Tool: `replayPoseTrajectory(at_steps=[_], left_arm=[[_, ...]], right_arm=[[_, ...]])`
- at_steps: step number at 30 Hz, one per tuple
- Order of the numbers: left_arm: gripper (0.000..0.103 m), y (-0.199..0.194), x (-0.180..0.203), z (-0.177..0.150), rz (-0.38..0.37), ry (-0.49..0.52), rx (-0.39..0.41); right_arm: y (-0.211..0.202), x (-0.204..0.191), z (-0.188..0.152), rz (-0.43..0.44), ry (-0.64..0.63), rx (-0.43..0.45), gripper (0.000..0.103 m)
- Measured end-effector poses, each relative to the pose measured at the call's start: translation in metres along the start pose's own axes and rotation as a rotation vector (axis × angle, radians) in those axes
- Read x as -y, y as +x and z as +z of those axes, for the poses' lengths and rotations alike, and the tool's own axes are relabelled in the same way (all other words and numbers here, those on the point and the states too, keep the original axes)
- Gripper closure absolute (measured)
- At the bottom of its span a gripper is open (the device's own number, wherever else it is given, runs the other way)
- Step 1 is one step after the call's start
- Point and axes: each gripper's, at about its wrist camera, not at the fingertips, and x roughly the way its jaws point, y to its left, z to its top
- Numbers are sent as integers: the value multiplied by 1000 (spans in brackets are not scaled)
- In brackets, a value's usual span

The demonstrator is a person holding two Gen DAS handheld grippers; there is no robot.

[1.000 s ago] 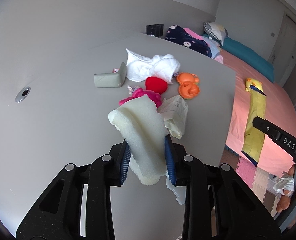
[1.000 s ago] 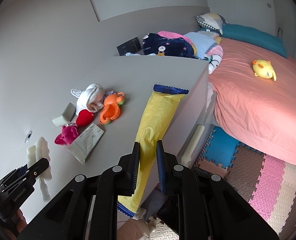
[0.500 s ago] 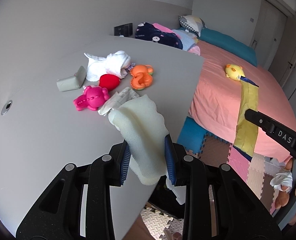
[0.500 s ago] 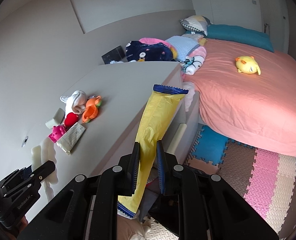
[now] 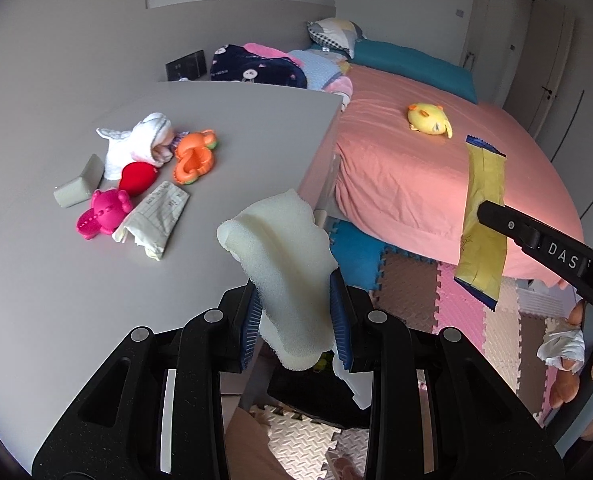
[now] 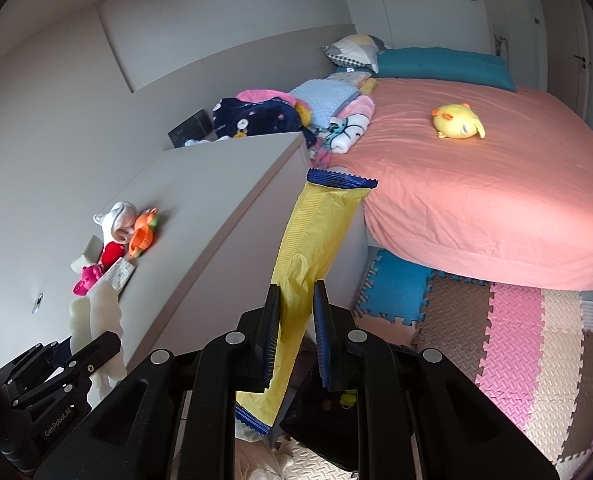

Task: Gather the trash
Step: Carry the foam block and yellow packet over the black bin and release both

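Observation:
My left gripper [image 5: 294,312] is shut on a pale foam sheet [image 5: 284,256] that sticks up between its blue pads, held past the right edge of the grey table [image 5: 236,120]. My right gripper [image 6: 294,308] is shut on a long yellow wrapper with blue ends [image 6: 316,232], hanging over the floor beside the table. In the left wrist view that wrapper [image 5: 482,216] and the right gripper's black finger show at the right. A crumpled lined paper [image 5: 152,216] lies on the table. A dark bin opening [image 6: 324,392] shows below the right gripper.
On the table lie a pink toy [image 5: 102,212], a red toy [image 5: 136,174], an orange toy [image 5: 194,156], a white cloth [image 5: 140,144] and a grey block [image 5: 78,184]. A pink-sheeted bed [image 6: 476,184] carries a yellow plush [image 6: 458,122]. Foam mats [image 6: 496,328] cover the floor.
Both grippers have swung right, off the table towards the bed side, each keeping its grip. The toys and paper have slid to the left of both views.

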Motion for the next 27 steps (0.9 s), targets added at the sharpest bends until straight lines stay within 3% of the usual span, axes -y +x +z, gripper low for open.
replayPoseTrajectory(at_steps=[17,27], left_arm=[[72,20,58,-5,-106,135,-57],[72,32,58,-8,-112,153,-89]], right_arm=[[-20,49,-13,-92,77,15,85],[-6,50,-13,-95,77,-13,85]])
